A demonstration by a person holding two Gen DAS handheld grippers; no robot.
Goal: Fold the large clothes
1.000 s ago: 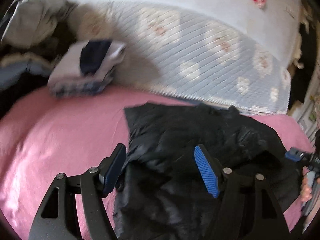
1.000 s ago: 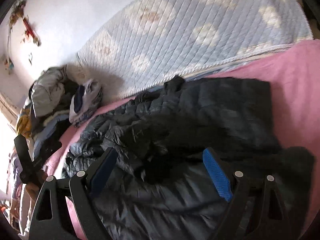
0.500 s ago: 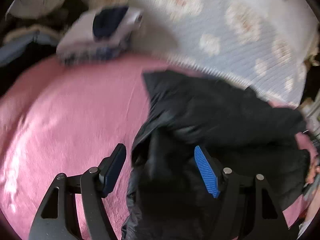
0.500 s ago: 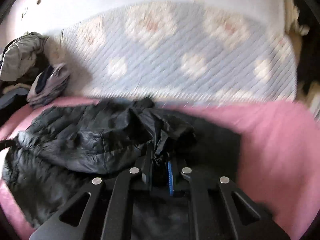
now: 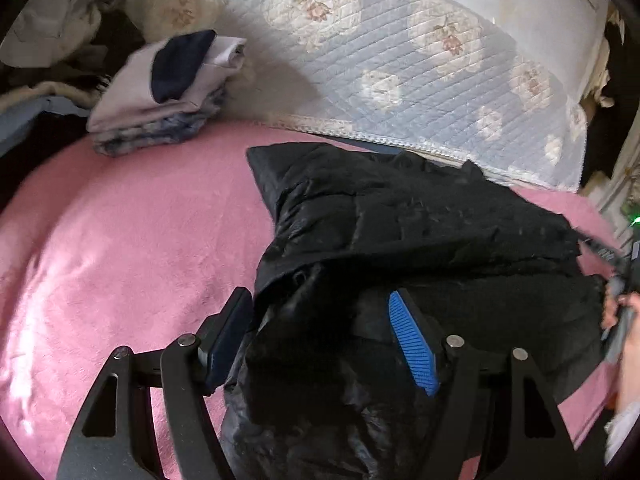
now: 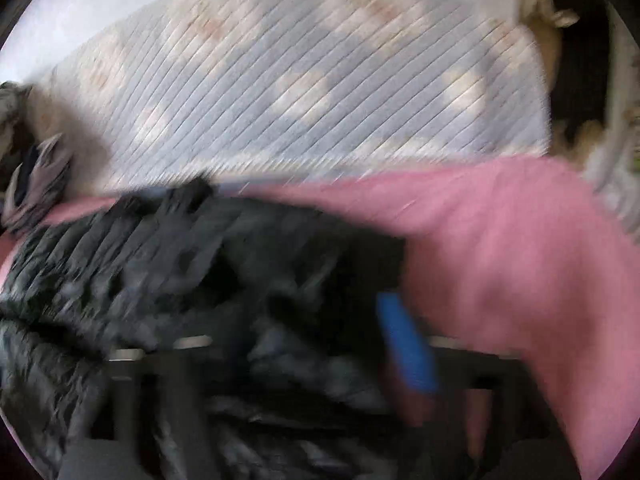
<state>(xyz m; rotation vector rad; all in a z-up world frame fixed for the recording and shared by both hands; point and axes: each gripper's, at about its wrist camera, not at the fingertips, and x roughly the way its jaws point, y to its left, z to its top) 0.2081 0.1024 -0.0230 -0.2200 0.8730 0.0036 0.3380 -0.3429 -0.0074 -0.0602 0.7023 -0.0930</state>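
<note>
A black puffer jacket (image 5: 400, 232) lies partly folded on the pink bed cover (image 5: 120, 240). My left gripper (image 5: 320, 340) is open, its jaws wide apart, straddling the jacket's near left edge. In the right wrist view, which is blurred, the jacket (image 6: 160, 280) fills the lower left. My right gripper (image 6: 312, 344) is open over the jacket's right edge, with its blue pad (image 6: 404, 344) showing. The right gripper and the hand that holds it also show at the far right of the left wrist view (image 5: 620, 292).
A stack of folded clothes (image 5: 168, 88) sits at the back left on the bed. A heap of loose clothes (image 5: 60, 12) lies behind it. A quilted blue floral mattress (image 5: 400, 60) leans against the wall along the bed's far side.
My right gripper was shut on a jacket fold half a second ago and is now open. The upper layer of the jacket now lies folded over. The left gripper stayed open.
</note>
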